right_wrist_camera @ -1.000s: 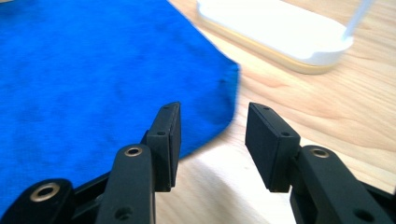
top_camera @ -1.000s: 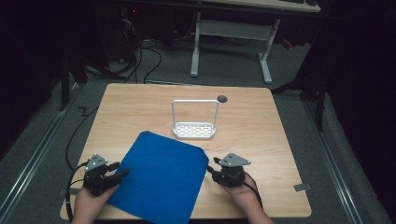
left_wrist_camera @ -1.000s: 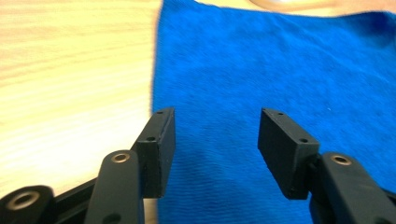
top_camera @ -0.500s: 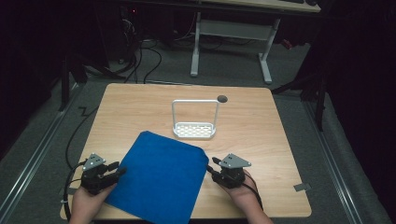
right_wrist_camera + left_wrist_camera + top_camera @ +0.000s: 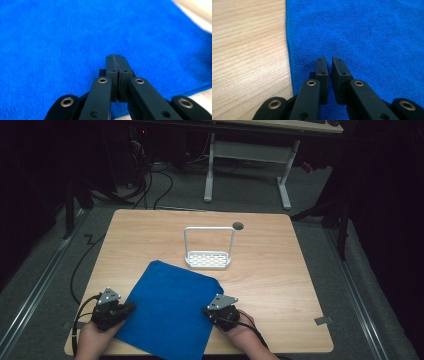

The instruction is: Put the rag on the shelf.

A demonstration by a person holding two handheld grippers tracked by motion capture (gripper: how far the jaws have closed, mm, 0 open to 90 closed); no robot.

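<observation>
Blue cloth (image 5: pixel 167 312) on desk (image 5: pixel 280 285), near side of white rack (image 5: pixel 208 260): soft, light, limp. Your left tongs (image 5: pixel 329 60) just closing, slim gap over its edge; right tongs (image 5: pixel 116 57) just closed, pressed together on opposite edge, pinch unclear. Grip edges, not middle.

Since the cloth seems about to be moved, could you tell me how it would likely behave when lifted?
The blue cloth lies flat with a soft, fuzzy pile, so it is probably floppy and would sag between lifted points. It looks thin, likely light. Its nap suggests it will grip rather than slip on the wooden table.
</observation>
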